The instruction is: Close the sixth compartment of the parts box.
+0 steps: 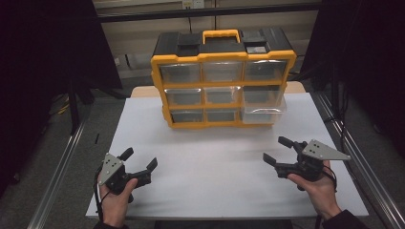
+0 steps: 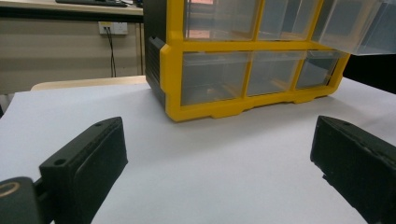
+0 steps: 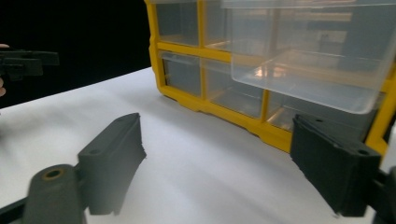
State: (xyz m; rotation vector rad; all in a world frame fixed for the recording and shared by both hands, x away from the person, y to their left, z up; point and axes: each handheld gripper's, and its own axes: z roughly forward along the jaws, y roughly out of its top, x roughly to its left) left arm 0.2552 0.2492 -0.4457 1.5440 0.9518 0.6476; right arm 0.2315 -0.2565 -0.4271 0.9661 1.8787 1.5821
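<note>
A yellow and black organiser box [image 1: 222, 76] with clear plastic drawers stands at the back of the white table [image 1: 215, 162]. Its right middle drawer [image 1: 263, 106] is pulled out toward me and sticks out past the frame; the same drawer [image 3: 308, 65] looms large in the right gripper view. My left gripper [image 1: 139, 160] rests at the near left, open and empty, its jaws wide apart. My right gripper [image 1: 278, 150] is at the near right, also open with nothing between its jaws. The organiser box [image 2: 247, 60] lies ahead of the left jaws.
Metal rails [image 1: 57, 171] run along both sides of the table. Black curtains [image 1: 47, 43] hang left and right. A wooden surface [image 1: 143, 90] shows behind the white table. The other gripper [image 3: 23, 63] appears far left in the right gripper view.
</note>
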